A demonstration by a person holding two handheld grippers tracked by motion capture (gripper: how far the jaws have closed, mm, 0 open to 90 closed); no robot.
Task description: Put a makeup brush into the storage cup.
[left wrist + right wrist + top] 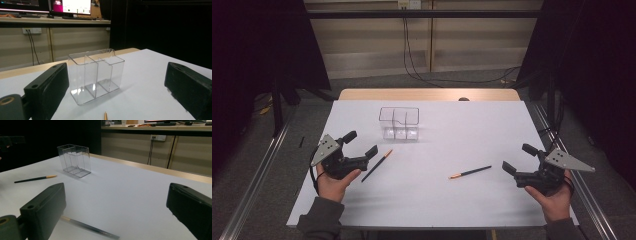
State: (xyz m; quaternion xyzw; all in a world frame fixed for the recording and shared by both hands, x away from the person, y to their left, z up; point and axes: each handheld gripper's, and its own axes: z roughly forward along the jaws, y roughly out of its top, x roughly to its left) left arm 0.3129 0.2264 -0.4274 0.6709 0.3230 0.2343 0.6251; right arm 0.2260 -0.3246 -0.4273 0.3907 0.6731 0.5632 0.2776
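A clear plastic organizer (pixel 399 125) with upright dividers stands on the far middle of the white table (pixel 437 205). Two thin black pens with orange tips lie flat in front of it, one at the left (pixel 377 165) and one at the right (pixel 470 172). My left gripper (pixel 361 143) is open, just left of the left pen. My right gripper (pixel 518 158) is open, just right of the right pen. The left gripper view faces the organizer (pixel 96 75), with a pen tip (pixel 105 116) between the jaws. The right gripper view shows the organizer (pixel 75 160), the far pen (pixel 35 179) and the near pen (pixel 90 227).
The table's wooden far edge (pixel 429 94) borders the white sheet. Cables (pixel 422 75) lie on the floor beyond. Black curtains hang at both sides, and metal rails (pixel 257 175) run along the table. A desk with monitors (pixel 70 6) stands in the background.
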